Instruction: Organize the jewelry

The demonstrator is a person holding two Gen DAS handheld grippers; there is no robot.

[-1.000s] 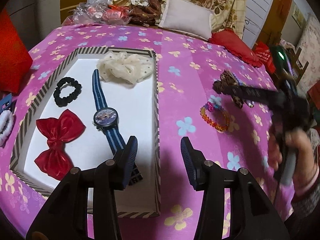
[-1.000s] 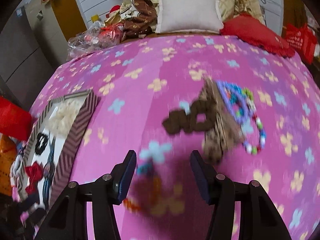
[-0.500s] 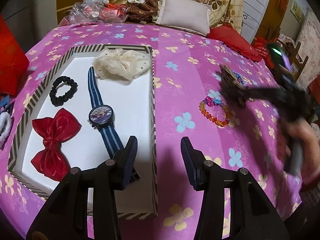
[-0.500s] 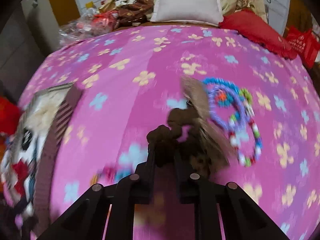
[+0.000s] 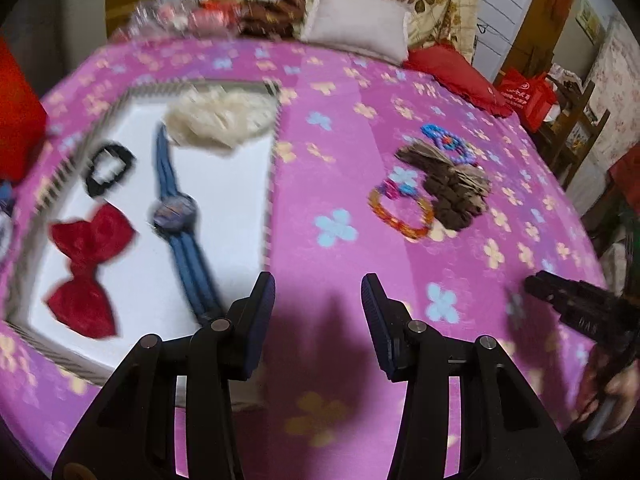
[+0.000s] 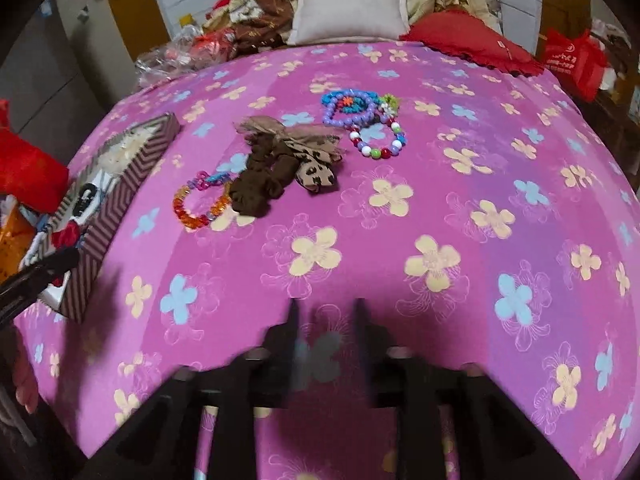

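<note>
A striped-rim tray point(image 5: 270, 184) on the pink flowered cloth holds a blue watch point(image 5: 175, 212), a red bow point(image 5: 86, 256), a black scrunchie point(image 5: 109, 168) and a cream scrunchie point(image 5: 218, 116). To its right lie a brown scrunchie point(image 6: 260, 184), a leopard bow point(image 6: 308, 152), an orange bead bracelet point(image 6: 200, 204), a purple bracelet point(image 6: 352, 110) and a white-bead bracelet point(image 6: 378, 140). My left gripper point(image 5: 318, 312) is open and empty by the tray's near right corner. My right gripper point(image 6: 326, 340) is open, empty and blurred, well short of the scrunchie; it also shows in the left wrist view point(image 5: 560, 296).
A white pillow point(image 6: 350, 8), a red cushion point(image 6: 468, 44) and piled clothes and bags point(image 6: 224, 40) line the far edge. A red bag point(image 6: 28, 172) sits left of the tray. A red carrier bag point(image 6: 572, 60) stands at far right.
My right gripper, shut on the brown scrunchie half a second ago, has opened and pulled back toward me; the scrunchie now lies on the cloth. The left gripper shifted right of the tray.
</note>
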